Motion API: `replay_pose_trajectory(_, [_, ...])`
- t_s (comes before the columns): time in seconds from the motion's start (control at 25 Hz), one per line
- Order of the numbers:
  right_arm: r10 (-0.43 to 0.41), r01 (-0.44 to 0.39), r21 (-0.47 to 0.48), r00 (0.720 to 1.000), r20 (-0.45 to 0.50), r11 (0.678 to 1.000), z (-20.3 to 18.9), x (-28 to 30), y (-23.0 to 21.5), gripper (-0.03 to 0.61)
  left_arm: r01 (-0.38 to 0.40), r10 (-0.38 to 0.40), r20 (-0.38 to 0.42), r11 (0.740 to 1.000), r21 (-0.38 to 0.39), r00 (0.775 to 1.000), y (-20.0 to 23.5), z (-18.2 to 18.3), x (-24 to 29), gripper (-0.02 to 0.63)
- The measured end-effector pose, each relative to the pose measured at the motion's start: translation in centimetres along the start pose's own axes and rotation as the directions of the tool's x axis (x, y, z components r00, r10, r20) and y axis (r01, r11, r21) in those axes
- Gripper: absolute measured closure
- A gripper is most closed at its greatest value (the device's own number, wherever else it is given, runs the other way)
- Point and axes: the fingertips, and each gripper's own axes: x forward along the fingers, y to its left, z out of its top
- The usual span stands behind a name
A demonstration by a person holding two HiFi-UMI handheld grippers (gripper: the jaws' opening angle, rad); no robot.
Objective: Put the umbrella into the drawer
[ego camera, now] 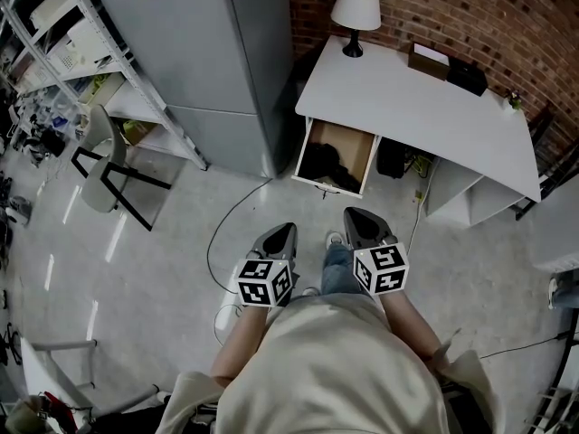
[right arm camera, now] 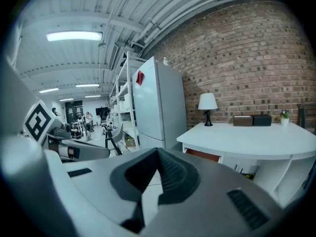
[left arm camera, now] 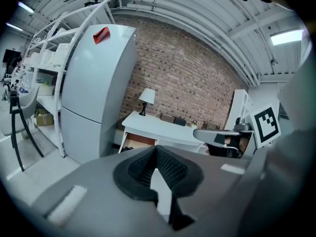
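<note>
Both grippers are closed with nothing between the jaws: the left gripper [ego camera: 288, 229] and the right gripper [ego camera: 351, 213] are held side by side in front of the person, well apart from the white desk [ego camera: 407, 98]. In the left gripper view the ribbed pads of the left gripper [left arm camera: 156, 149] meet in one line, and the right gripper [right arm camera: 158, 153] shows the same in its own view. The drawer [ego camera: 364, 159] under the left end of the desk stands pulled out. A dark bundle [ego camera: 327, 165] lies inside it, which seems to be the umbrella, but it is too dark to make out its shape. From the gripper views the inside of the drawer is hidden; only its brown edge [left arm camera: 136, 141] shows above the gripper body. A table lamp [ego camera: 355, 12] stands at the back of the desk by the brick wall [ego camera: 470, 12], and a grey refrigerator [ego camera: 181, 43] stands just beside the desk. The person's arms and lower body are cut off by the torso.
</note>
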Motion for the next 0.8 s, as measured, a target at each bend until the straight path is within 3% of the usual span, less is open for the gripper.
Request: replay_pose_trajectory(0.8, [-0.016, 0.016, -0.009, 1.000, 0.021, 1.000, 1.3, -0.2, -0.2, 0.577, 0.013, -0.013, 0.003, 1.000, 0.020, 1.000, -0.2, 0.7, 0.3, 0.603])
